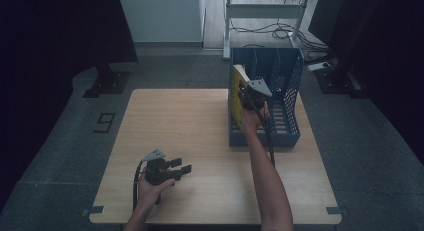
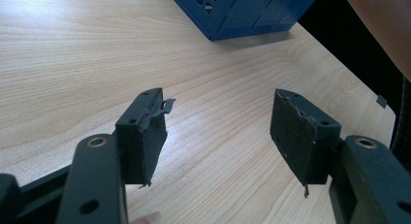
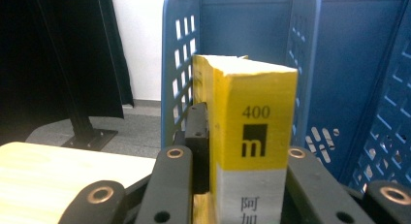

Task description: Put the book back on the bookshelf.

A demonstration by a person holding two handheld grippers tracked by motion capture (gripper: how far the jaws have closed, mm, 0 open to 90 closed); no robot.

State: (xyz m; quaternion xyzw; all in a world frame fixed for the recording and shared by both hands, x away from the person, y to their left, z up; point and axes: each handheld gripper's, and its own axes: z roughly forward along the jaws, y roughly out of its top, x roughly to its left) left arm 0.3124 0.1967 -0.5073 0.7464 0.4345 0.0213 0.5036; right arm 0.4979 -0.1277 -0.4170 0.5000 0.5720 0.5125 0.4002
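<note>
Gripping a yellow book [image 3: 252,132], the right claw [image 1: 250,98] had its jaws clamped on both covers, spine facing its own camera. Spine showed "400", a black square logo and a grey band lower down with printed characters. Book was upright, held at the left end of the blue file rack [image 1: 287,71], at or just inside the leftmost slot; high view showed its yellow edge [image 1: 237,93] against the rack's left wall. Couldn't tell whether the book's bottom touched the rack floor. Rack's perforated dividers [image 3: 303,64] stood just behind and right of the book in the right gripper view.

Rack sat on the far right part of the wooden table [image 1: 190,136], front edge toward the person.

Left claw [image 1: 182,166] was wide, nothing between the jaws, pads [image 2: 145,136] bare and worn at the edges. It sat low over the near left part of the table, well apart from the rack, pointing roughly right. Left gripper view showed bare tabletop [image 2: 218,88] between the jaws and a corner of the rack [image 2: 242,10] farther off.

Right forearm [image 1: 270,176] stretched from the near edge up to the rack.
</note>
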